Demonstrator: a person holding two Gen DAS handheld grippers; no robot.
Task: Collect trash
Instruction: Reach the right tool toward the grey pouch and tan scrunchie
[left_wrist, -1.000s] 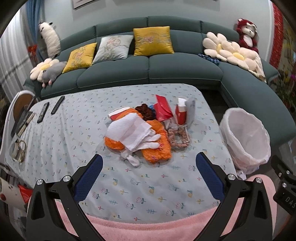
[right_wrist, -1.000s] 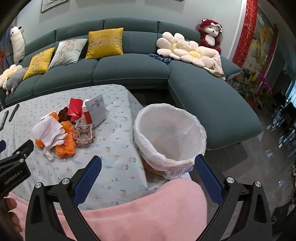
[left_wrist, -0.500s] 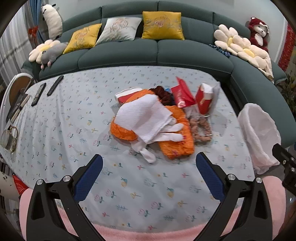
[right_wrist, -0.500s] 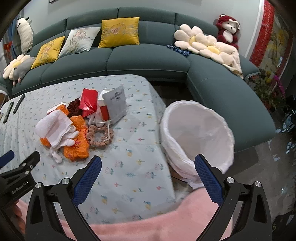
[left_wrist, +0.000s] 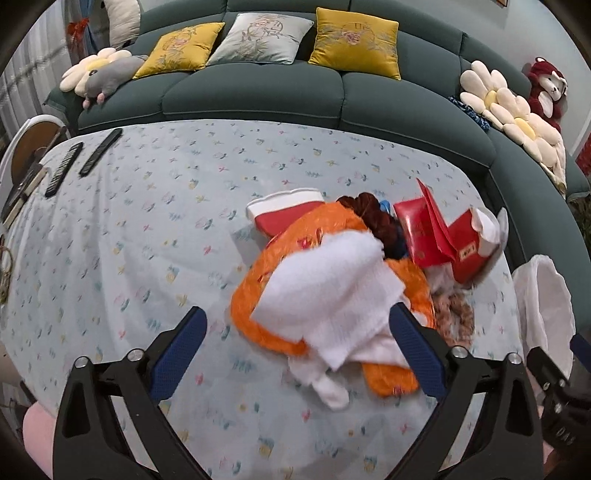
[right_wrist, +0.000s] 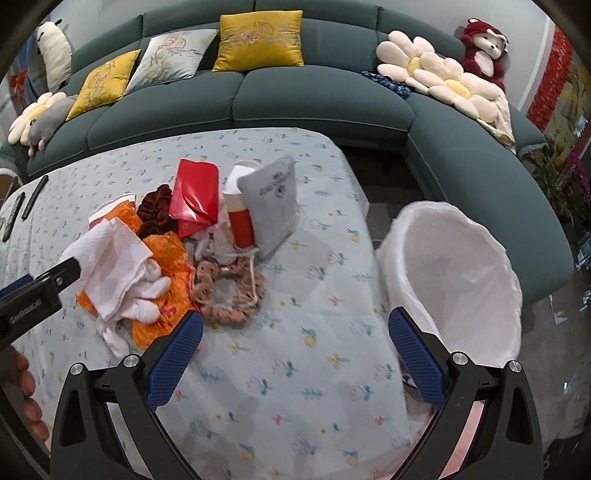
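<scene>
A trash pile lies on the floral tablecloth (left_wrist: 129, 258): a white cloth (left_wrist: 332, 299) over an orange plastic bag (left_wrist: 255, 295), a red packet (left_wrist: 421, 236), a red and white cup (right_wrist: 240, 206), a grey pouch (right_wrist: 275, 206) and a brown scrunchie (right_wrist: 229, 291). My left gripper (left_wrist: 299, 343) is open, its fingers on either side of the white cloth, close above it. My right gripper (right_wrist: 295, 350) is open and empty over bare tablecloth, right of the pile. The white-lined bin (right_wrist: 454, 273) stands off the table's right edge.
Two black remotes (left_wrist: 79, 158) lie at the table's far left. A dark green sofa (right_wrist: 317, 92) with cushions and plush toys wraps behind and to the right. A narrow gap of floor (right_wrist: 380, 177) separates table and sofa.
My left gripper has moved forward and down until its open fingers flank the white cloth. My right gripper has moved forward over the table toward the pile and bin.
</scene>
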